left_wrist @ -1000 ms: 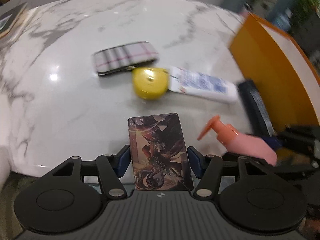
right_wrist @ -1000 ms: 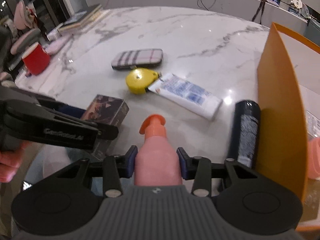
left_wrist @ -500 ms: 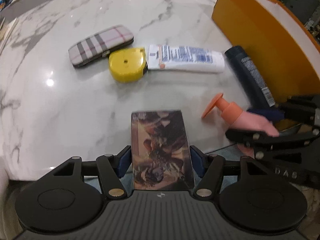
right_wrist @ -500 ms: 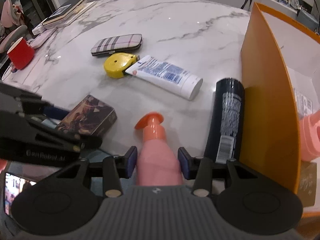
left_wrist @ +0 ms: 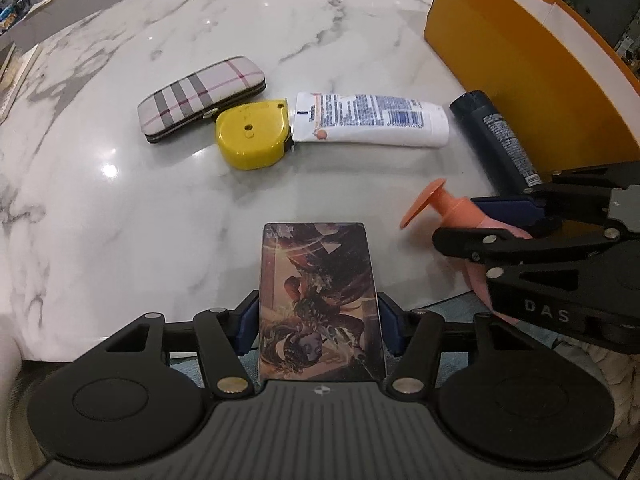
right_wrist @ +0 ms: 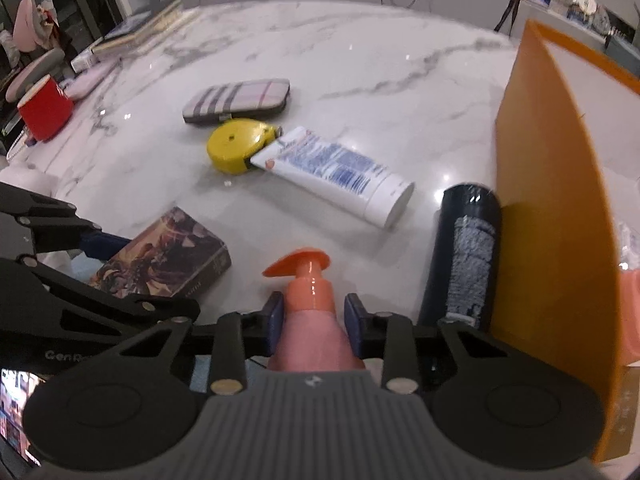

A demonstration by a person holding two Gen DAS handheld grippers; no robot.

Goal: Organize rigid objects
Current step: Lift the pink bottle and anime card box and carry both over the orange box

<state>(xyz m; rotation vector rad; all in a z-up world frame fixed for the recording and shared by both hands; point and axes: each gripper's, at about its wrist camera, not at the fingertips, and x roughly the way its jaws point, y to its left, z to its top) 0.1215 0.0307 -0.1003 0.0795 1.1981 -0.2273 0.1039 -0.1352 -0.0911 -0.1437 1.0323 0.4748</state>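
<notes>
Between the fingers of my left gripper I see the illustrated card box; the blue pads sit against its two long sides and the fingers are closing on it at the near edge of the marble desk. My right gripper has the pink pump bottle between its fingers, which are closing, pads against the bottle's shoulder, orange pump head pointing away from me. Farther out on the desk, a plaid case lies touching a yellow tape measure, and a white tube touches the tape measure's other side. A dark spray can lies against the outer wall of the orange box at the right. A red cup stands at the far left in the right wrist view.
</notes>
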